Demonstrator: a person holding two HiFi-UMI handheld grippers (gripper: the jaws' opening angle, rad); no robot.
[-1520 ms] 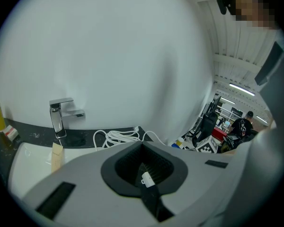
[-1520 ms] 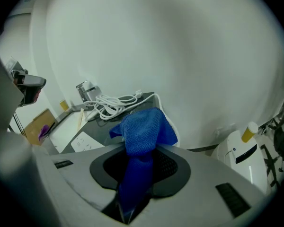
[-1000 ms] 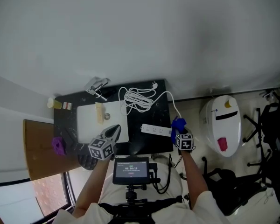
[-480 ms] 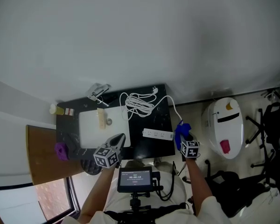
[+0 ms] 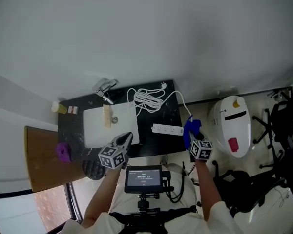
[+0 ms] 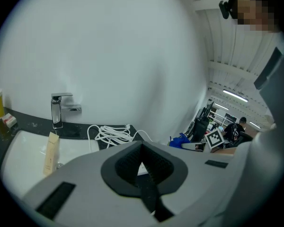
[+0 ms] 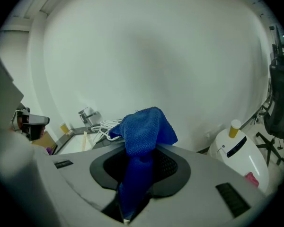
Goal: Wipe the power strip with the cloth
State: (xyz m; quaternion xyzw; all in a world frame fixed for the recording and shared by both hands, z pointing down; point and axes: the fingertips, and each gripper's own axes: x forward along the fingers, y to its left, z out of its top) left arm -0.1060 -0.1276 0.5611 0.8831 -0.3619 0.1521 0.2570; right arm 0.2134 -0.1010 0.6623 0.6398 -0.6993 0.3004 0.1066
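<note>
Cloth [image 7: 142,136] clamped in R gripper [image 7: 132,197], near power strip [image 5: 167,129]; L gripper [image 6: 144,188] jaws together, nothing between.

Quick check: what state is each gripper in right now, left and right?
Left gripper: closed, nothing between its fingers.
Right gripper: closed on the blue cloth.

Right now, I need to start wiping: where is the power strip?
In the head view, the power strip lies on the black counter near its right edge, left of the right gripper clamping the blue cloth.
</note>
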